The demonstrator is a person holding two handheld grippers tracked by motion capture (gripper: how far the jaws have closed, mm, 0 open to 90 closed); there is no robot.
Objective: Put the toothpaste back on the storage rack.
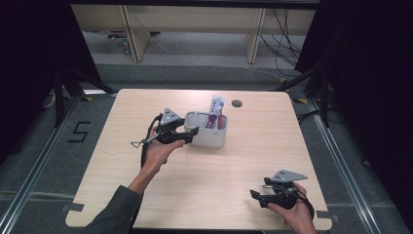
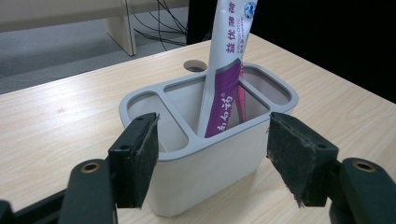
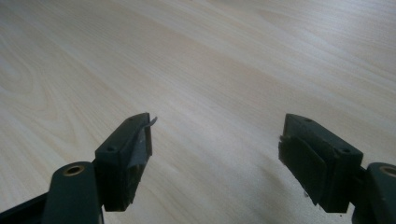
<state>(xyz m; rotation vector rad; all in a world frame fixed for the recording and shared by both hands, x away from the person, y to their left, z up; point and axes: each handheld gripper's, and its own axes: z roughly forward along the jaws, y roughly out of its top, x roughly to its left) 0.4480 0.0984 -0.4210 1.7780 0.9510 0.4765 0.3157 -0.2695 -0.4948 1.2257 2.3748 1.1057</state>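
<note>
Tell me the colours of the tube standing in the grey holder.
The soft plastic tube is white above and purple below, clearest in the left gripper view.

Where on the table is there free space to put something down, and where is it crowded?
The wooden table is bare across its near middle, between the left hand and the right gripper, and along the far-right side beyond the grey holder. It is crowded at the holder, where the toothpaste tube stands and the left gripper brackets the holder's wall.
</note>
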